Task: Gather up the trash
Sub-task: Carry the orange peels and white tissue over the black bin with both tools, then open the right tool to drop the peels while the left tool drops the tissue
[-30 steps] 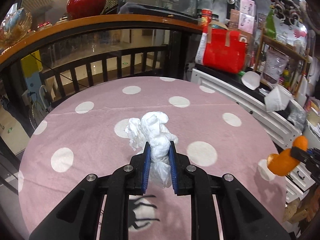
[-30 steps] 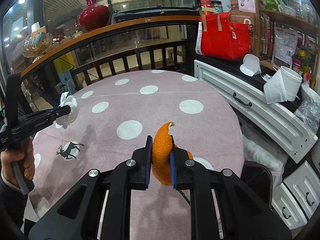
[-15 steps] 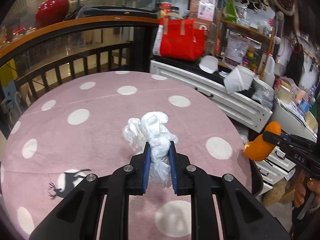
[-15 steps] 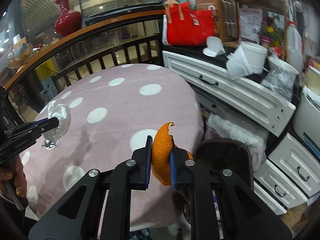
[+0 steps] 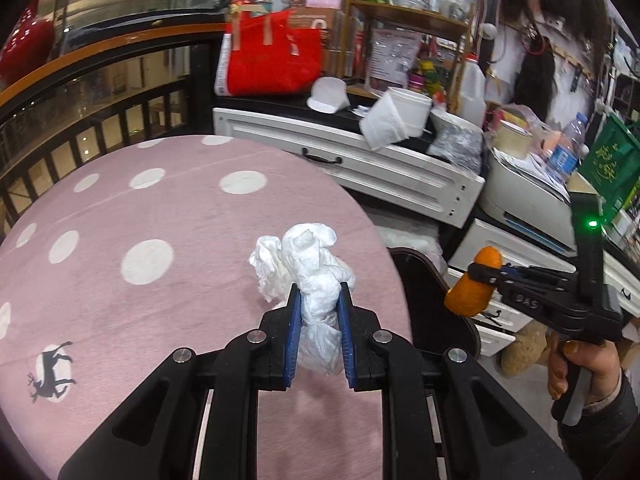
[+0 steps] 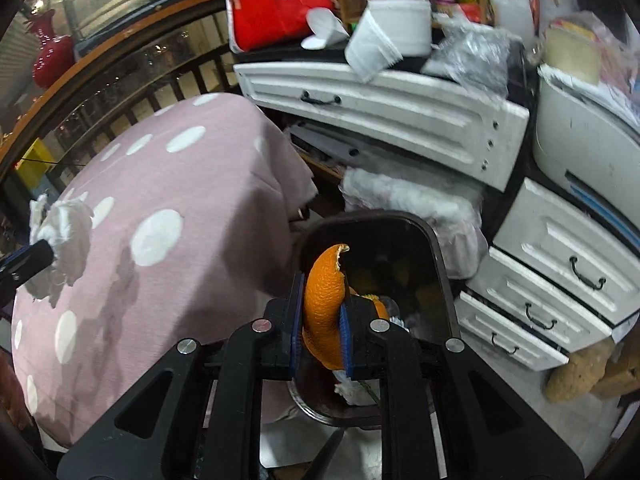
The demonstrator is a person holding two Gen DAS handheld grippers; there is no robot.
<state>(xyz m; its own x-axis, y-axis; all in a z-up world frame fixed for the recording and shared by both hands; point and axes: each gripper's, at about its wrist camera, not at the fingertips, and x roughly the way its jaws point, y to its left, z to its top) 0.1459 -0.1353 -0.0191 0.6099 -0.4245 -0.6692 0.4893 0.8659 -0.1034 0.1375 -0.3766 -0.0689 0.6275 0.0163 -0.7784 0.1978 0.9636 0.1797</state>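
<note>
Two pieces of trash are carried, one in each tongs. The left tongs (image 5: 319, 312) are closed on a tissue (image 5: 308, 268), which sits between the blue pads and rises above their tips, over the right part of the table (image 5: 160, 320). The right tongs (image 6: 321, 312) are closed on a peel (image 6: 323, 300), clamped at its middle, with its pointed end standing up past the tips and its lower end hanging below the pads. The peel is above the bin (image 6: 440, 264), which stands on the floor just right of the table.

The tissue is white, crumpled and lumpy, squeezed narrow where the pads press it. The peel is orange with a dimpled skin, curved, and ragged at its top edge.

Only the right wrist view looks into the bin, where some yellowish scraps lie in the dark. Only the left wrist view shows the hand (image 5: 580, 364) on the right tongs' handle and a deer print (image 5: 52, 372) on the pink dotted cloth. In that view the bin is mostly hidden behind the tongs.
</note>
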